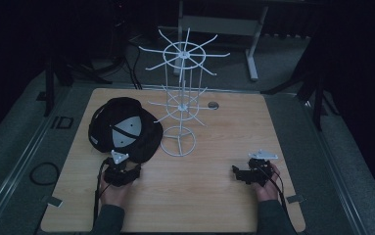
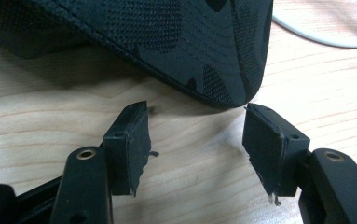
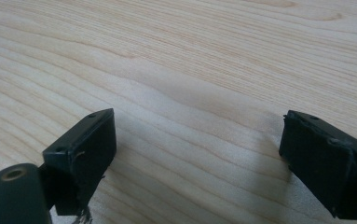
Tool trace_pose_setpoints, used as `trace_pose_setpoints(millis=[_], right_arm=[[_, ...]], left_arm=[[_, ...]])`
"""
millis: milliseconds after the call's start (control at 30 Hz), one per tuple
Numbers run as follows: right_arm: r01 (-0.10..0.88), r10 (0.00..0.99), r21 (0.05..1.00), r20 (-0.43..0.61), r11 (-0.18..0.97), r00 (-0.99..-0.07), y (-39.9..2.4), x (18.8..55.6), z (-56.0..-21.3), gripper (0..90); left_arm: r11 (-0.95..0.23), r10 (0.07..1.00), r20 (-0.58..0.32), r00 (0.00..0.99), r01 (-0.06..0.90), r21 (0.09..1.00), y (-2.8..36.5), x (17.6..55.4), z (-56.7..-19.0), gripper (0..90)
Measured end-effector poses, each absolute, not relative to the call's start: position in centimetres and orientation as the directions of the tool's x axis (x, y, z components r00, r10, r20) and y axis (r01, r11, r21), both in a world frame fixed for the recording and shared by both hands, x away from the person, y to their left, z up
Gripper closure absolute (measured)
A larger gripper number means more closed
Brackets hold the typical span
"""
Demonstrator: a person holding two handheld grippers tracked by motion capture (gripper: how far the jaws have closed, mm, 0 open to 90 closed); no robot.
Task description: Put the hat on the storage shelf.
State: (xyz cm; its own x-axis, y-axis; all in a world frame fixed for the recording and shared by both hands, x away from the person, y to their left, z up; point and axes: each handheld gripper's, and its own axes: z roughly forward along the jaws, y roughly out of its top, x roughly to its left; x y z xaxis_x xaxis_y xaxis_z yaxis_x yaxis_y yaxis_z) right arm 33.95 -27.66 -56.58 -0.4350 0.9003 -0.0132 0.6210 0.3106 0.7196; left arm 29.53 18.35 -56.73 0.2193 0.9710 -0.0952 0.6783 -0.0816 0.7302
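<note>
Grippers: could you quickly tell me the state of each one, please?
Left gripper: open, holding nothing, at the cap's edge.
Right gripper: open, holding nothing.

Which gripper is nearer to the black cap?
Left. The left gripper sits right at the near edge of the black cap, fingers open, not touching. The right gripper rests far across the table.

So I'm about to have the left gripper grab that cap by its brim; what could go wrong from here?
1. The left gripper is open and short of the cap; closing now may pinch only its edge and slip.
2. The wire rack stands close beside the cap, so lifting could snag its prongs or tip it.
</note>
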Motion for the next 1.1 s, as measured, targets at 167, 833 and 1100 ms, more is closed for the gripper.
trace_pose_setpoints(millis=[167,833,1100], right_arm=[[0.620,0.900,0.720,-0.015,0.312,-0.436,-27.7,34.0,-56.6,10.8],[0.620,0.899,0.720,-0.013,0.312,-0.438,-27.7,34.0,-56.6,10.7],[0.615,0.893,0.720,-0.015,0.322,-0.450,-27.6,34.0,-56.6,10.7]], left_arm=[[-0.084,0.970,-0.095,0.222,0.680,0.729,18.1,29.8,-56.7,41.0],[-0.069,0.967,-0.115,0.227,0.668,0.741,16.8,30.8,-56.8,41.4],[-0.030,0.965,-0.154,0.214,0.670,0.741,16.9,31.0,-56.8,53.6]])
